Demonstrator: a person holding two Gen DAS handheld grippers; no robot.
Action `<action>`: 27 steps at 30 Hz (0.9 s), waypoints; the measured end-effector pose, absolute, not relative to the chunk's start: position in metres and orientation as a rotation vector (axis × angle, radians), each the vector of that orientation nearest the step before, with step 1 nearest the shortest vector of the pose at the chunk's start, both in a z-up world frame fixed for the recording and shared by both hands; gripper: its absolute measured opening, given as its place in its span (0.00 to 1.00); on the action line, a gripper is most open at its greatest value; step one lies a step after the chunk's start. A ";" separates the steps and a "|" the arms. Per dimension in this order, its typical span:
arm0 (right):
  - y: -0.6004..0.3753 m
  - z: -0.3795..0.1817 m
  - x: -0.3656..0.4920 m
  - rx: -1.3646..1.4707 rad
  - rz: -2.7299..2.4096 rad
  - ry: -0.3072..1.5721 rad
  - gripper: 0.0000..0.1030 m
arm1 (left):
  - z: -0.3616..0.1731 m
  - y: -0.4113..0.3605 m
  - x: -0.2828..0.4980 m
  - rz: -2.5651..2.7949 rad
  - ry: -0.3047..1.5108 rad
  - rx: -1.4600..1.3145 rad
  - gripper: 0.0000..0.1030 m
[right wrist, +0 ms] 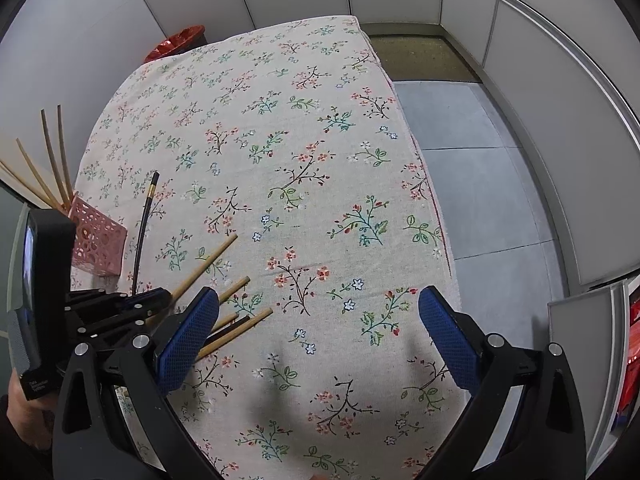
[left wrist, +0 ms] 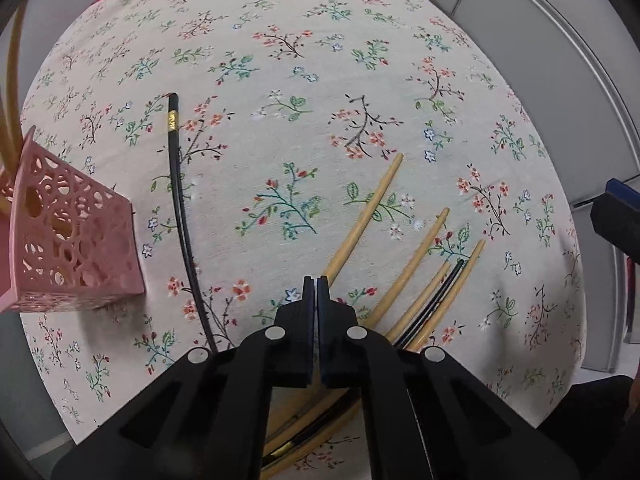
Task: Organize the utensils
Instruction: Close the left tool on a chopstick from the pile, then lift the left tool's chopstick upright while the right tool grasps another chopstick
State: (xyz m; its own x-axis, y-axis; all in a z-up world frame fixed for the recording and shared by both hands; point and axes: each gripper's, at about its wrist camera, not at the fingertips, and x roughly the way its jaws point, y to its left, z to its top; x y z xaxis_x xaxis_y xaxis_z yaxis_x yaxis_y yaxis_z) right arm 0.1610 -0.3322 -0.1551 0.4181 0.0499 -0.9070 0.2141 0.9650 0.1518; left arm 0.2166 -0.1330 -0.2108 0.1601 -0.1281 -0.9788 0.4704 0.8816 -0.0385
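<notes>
Chopsticks (left wrist: 362, 224), stiff, light and slick, would roll or pivot if pinched near a tip, so mid-length looks the safest hold. Left claw (left wrist: 316, 284) points down over them with its jaws pressed together; nothing shows between the tips. They fan out just right of it; the pink holder (left wrist: 76, 248) stands well left. Right claw (right wrist: 320, 344) hangs wide open, empty.

A cream floral-print cotton tablecloth (right wrist: 304, 184) is stretching out ahead of and beneath the fingers. Far beyond the fingertips, a shiny red crinkled bag (right wrist: 176, 42) is peeking over the cloth's far edge. Grey floor tiles (right wrist: 472, 184) are showing off to the right.
</notes>
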 end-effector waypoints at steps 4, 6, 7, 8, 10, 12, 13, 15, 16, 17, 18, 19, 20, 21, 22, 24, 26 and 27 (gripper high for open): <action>-0.328 -0.157 0.163 0.258 -0.092 1.147 0.93 | -0.208 -0.128 0.225 -0.495 1.320 0.277 0.02; -0.327 -0.157 0.163 0.260 -0.087 1.149 0.93 | -0.210 -0.137 0.230 -0.525 1.310 0.269 0.03; -0.327 -0.158 0.163 0.263 -0.087 1.152 0.93 | -0.211 -0.142 0.232 -0.531 1.305 0.267 0.04; -0.328 -0.159 0.163 0.269 -0.086 1.155 0.93 | -0.212 -0.147 0.233 -0.537 1.296 0.263 0.10; -0.331 -0.161 0.164 0.285 -0.091 1.162 0.93 | -0.219 -0.156 0.242 -0.553 1.296 0.251 0.17; -0.334 -0.163 0.164 0.296 -0.098 1.168 0.93 | -0.224 -0.162 0.241 -0.559 1.265 0.252 0.19; -0.335 -0.165 0.165 0.302 -0.105 1.174 0.93 | -0.225 -0.166 0.243 -0.558 1.256 0.259 0.19; -0.336 -0.169 0.166 0.308 -0.117 1.183 0.93 | -0.226 -0.167 0.245 -0.536 1.261 0.264 0.11; -0.336 -0.171 0.166 0.308 -0.120 1.187 0.93 | -0.226 -0.167 0.246 -0.531 1.266 0.256 0.11; -0.336 -0.172 0.167 0.306 -0.122 1.191 0.93 | -0.227 -0.170 0.250 -0.525 1.266 0.253 0.10; -0.335 -0.173 0.168 0.305 -0.123 1.195 0.93 | -0.226 -0.168 0.250 -0.513 1.259 0.257 0.10; -0.333 -0.174 0.168 0.303 -0.122 1.198 0.93 | -0.221 -0.163 0.250 -0.511 1.248 0.260 0.09; -0.332 -0.175 0.169 0.302 -0.119 1.201 0.93 | -0.215 -0.158 0.248 -0.512 1.221 0.261 0.09; -0.330 -0.175 0.170 0.302 -0.115 1.204 0.93 | -0.208 -0.153 0.246 -0.510 1.195 0.267 0.09; -0.328 -0.176 0.170 0.305 -0.107 1.208 0.93 | -0.202 -0.148 0.242 -0.508 1.173 0.272 0.08; -0.325 -0.177 0.171 0.311 -0.095 1.214 0.93 | -0.187 -0.138 0.237 -0.511 1.129 0.269 0.08; -0.322 -0.178 0.173 0.312 -0.088 1.219 0.93 | -0.171 -0.125 0.228 -0.504 1.080 0.276 0.07; -0.319 -0.179 0.174 0.311 -0.084 1.222 0.93 | -0.165 -0.120 0.226 -0.502 1.063 0.274 0.07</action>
